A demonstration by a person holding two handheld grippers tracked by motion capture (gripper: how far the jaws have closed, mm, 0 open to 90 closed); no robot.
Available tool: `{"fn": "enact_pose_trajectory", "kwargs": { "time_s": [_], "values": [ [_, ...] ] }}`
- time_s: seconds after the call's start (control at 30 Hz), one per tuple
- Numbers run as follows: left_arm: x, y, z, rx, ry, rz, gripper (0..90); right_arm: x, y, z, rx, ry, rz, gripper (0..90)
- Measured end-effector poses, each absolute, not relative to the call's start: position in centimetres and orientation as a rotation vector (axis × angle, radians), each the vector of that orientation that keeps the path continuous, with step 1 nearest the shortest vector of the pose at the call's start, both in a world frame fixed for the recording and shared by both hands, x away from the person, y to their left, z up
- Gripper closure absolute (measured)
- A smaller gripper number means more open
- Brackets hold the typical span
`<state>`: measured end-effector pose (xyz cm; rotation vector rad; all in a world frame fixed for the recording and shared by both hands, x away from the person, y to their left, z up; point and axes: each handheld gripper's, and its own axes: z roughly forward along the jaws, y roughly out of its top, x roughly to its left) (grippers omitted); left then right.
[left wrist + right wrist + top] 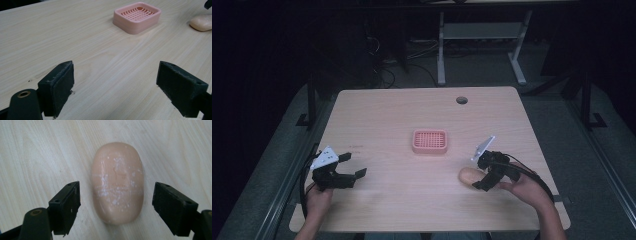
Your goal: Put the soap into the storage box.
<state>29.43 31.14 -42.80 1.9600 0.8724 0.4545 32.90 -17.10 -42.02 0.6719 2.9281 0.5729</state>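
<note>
A peach oval bar of soap lies flat on the wooden table, right of centre near the front. My right gripper is open around it, one jaw on each side of the bar, neither touching. A pink slotted soap dish sits at the table's middle, empty. At the front left, my left gripper is open over bare wood, pointing toward the dish.
A round cable hole is near the table's far edge. Beyond the table stands a white desk frame on a dark floor with cables.
</note>
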Motion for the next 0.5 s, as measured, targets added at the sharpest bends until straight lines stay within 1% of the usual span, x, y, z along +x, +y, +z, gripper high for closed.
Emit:
{"fn": "enact_pose_trajectory", "kwargs": {
  "time_s": [0.37,0.5],
  "values": [
    [29.4,31.1,-42.8,1.961,0.868,0.456,14.3,34.0,-16.0,-43.2,0.671,2.980,0.489,22.3],
    [29.4,31.2,-42.8,1.967,0.869,0.454,14.3,34.2,-15.8,-43.9,0.669,2.998,0.450,24.3]
  ]
}}
